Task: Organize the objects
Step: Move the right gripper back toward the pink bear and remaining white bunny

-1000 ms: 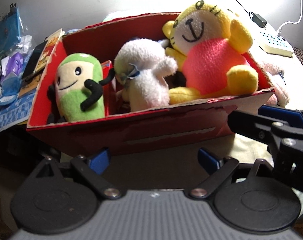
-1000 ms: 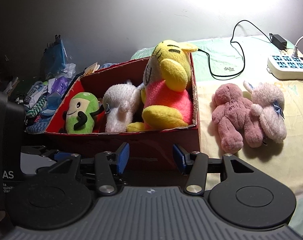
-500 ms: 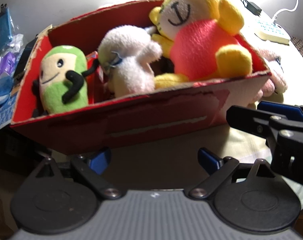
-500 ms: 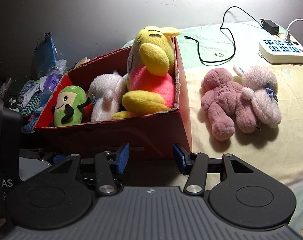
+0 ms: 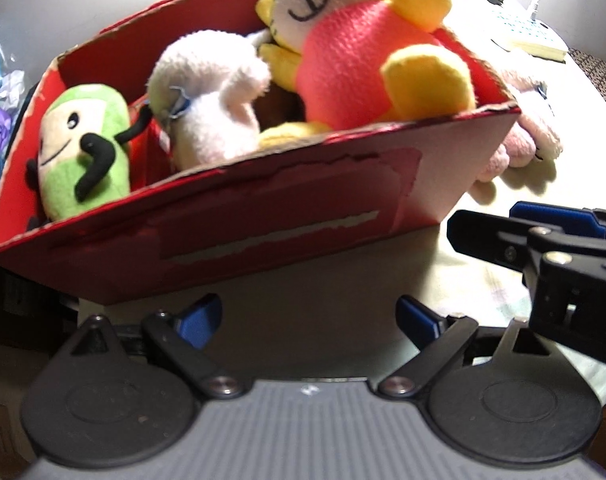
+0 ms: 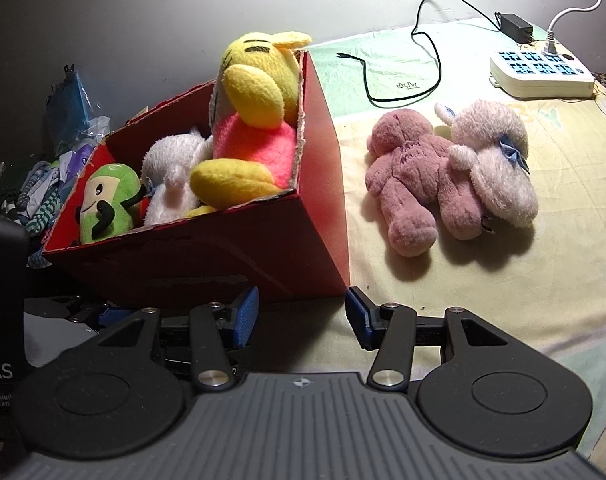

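right wrist view alone took in the pink bear (image 6: 407, 184) and pale plush (image 6: 499, 160) lying touching on the yellow sheet (image 6: 503, 280), beside the red box (image 6: 263, 240), with the power strip (image 6: 543, 74) beyond. left wrist view showed the box (image 5: 263, 240) close up, holding the green plush (image 5: 83, 148), white plush (image 5: 215, 112) and yellow plush (image 5: 375, 60). the left gripper (image 5: 309, 316) and right gripper (image 6: 301, 314) both angled downward before the box, jaws apart, holding nothing.
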`<state>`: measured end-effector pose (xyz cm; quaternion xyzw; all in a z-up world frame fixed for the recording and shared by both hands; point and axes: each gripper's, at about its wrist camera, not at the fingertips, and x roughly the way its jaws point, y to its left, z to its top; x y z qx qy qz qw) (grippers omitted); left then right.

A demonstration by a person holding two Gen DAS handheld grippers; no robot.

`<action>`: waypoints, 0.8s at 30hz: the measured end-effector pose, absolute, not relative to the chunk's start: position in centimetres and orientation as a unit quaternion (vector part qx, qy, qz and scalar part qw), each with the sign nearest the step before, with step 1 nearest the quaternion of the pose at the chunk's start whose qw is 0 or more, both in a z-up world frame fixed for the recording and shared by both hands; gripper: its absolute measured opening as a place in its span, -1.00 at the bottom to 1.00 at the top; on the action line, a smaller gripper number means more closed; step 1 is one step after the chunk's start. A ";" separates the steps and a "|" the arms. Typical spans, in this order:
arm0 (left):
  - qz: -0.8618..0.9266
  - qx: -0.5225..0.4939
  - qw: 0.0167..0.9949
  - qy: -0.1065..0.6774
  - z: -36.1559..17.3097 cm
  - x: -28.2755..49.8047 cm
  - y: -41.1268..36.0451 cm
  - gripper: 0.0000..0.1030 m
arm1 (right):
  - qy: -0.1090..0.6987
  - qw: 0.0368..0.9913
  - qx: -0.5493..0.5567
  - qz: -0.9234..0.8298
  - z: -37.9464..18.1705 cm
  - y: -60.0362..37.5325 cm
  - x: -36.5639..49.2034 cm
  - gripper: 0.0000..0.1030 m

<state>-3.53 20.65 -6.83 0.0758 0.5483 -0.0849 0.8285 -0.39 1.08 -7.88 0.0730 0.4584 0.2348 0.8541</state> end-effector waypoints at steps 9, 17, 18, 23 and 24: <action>-0.094 0.082 0.826 0.550 -7.0 -3.6 19.3 0.82 | 0.464 0.853 0.084 0.223 -8.2 -0.5 -0.2 0.00; -0.102 0.092 0.825 0.548 -7.4 -3.7 17.1 0.82 | 0.465 0.853 0.091 0.217 -8.4 -1.8 0.1 0.00; -0.103 0.092 0.825 0.548 -7.5 -3.7 16.9 0.82 | 0.466 0.853 0.091 0.216 -8.5 -2.0 0.1 0.00; -0.107 0.094 0.822 0.551 -7.8 -3.6 15.8 0.82 | 0.471 0.851 0.094 0.213 -8.9 -2.9 0.6 0.00; -0.109 0.095 0.822 0.551 -7.8 -3.6 15.6 0.82 | 0.473 0.850 0.095 0.213 -9.0 -3.1 0.7 0.00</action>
